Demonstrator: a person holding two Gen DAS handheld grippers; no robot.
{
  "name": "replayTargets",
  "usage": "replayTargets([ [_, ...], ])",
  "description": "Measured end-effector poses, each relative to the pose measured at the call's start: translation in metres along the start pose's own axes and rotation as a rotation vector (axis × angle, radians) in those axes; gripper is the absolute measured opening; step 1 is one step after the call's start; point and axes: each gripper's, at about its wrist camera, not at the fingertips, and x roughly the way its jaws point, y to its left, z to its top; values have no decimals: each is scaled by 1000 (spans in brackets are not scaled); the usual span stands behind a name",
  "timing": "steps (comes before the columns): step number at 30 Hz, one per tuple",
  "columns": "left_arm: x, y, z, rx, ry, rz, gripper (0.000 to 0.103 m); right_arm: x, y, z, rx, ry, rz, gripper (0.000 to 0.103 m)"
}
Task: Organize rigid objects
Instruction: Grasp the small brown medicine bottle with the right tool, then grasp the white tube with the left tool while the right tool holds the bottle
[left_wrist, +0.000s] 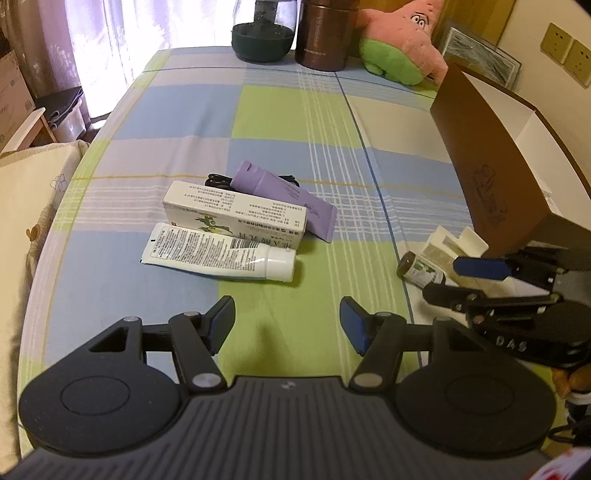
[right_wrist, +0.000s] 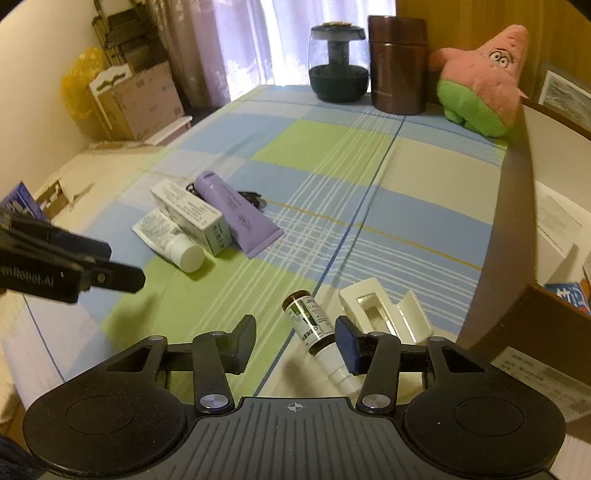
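Both my left gripper (left_wrist: 287, 325) and right gripper (right_wrist: 295, 341) gape empty over two tubes, one carton (left_wrist: 236, 216), one bottle (right_wrist: 308, 321); only my right view shows the bottle's white cap.

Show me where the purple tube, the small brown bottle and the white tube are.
purple tube (left_wrist: 284, 192): left wrist view, middle of its body.
small brown bottle (right_wrist: 308, 319): right wrist view, its label.
white tube (left_wrist: 207, 249): left wrist view, its printed body.
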Motion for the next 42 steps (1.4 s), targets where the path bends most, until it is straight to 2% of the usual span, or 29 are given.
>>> replayTargets([
  [8, 17, 2, 11, -6, 10, 6, 58, 20, 3, 3, -66, 36, -32, 41],
  [12, 23, 6, 15, -16, 14, 9, 58, 27, 3, 5, -70, 42, -50, 23],
  [18, 33, 11, 24, -32, 12, 25, 58, 34, -1, 17, 10, 38, -25, 15],
  [22, 40, 12, 31, -49, -1, 50, 58, 38, -5, 25, 71, 32, -19, 15],
  [29, 60, 15, 38, -69, 8, 93, 60, 40, -5, 29, 93, 30, -22, 15],
  [38, 54, 26, 22, -55, 29, 121, 62, 39, -5, 26, 100, 43, -23, 18],
  [42, 43, 44, 10, -92, 51, 146, 62, 38, -3, 23, 80, 39, -15, 25],
])
